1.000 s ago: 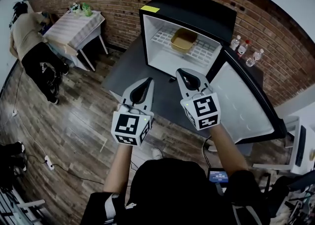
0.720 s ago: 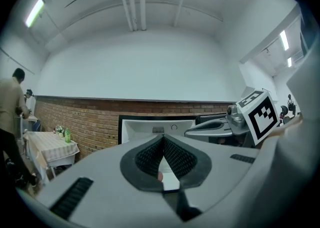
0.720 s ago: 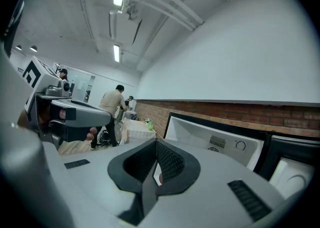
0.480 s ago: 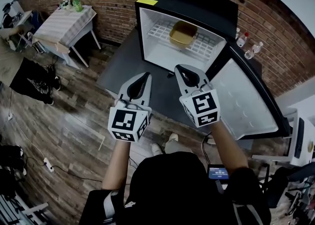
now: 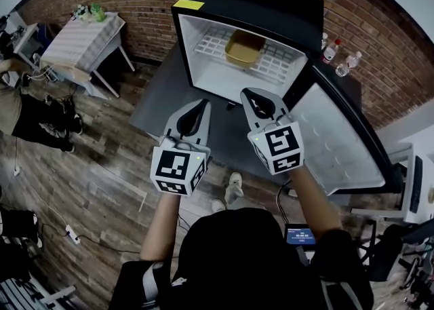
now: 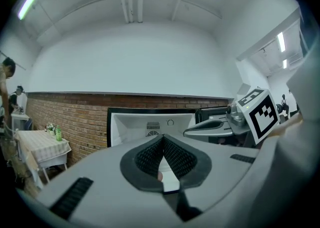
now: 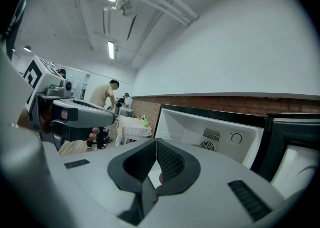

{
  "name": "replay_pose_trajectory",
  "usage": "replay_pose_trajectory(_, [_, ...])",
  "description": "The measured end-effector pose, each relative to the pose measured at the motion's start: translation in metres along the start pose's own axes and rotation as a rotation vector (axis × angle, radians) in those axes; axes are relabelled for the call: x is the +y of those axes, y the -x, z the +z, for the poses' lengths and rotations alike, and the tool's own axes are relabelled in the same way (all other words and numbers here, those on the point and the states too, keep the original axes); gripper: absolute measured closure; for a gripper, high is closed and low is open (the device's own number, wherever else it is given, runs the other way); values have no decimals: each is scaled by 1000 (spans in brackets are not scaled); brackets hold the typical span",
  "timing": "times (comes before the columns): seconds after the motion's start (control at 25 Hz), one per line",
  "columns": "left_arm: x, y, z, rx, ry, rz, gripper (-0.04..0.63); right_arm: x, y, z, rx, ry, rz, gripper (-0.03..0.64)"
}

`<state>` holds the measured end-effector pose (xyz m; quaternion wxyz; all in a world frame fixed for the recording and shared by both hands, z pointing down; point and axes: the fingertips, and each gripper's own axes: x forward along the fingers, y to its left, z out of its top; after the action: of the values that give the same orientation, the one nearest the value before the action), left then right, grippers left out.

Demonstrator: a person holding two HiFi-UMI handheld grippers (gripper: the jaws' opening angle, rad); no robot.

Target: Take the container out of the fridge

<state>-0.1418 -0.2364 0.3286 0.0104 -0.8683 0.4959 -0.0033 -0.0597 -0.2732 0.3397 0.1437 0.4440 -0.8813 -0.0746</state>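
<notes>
A small black fridge (image 5: 271, 3) stands open on a dark table against the brick wall, its door (image 5: 339, 142) swung out to the right. A tan container (image 5: 244, 47) sits on the fridge's white wire shelf. My left gripper (image 5: 203, 104) and right gripper (image 5: 251, 95) hover side by side short of the fridge opening, both shut and empty. In the left gripper view the jaws (image 6: 162, 139) meet in front of the fridge's white interior (image 6: 150, 127); the right gripper view shows its tips (image 7: 156, 142) together the same way.
Three bottles (image 5: 336, 54) stand to the right of the fridge by the wall. A small table with a striped cloth (image 5: 81, 37) stands at the left, and a person (image 5: 27, 108) is beside it. Cables lie on the wooden floor (image 5: 88, 186).
The view has drawn closer to the fridge, which now sits higher and larger. Both grippers hold much the same pose. The person at the left has shifted toward the frame's edge.
</notes>
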Motion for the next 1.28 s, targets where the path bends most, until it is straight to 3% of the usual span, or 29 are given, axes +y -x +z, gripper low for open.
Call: replay_pose_trajectory(1.28, [9, -156, -57, 98, -50, -133, 582, -73, -69, -67, 101, -88, 15, 575])
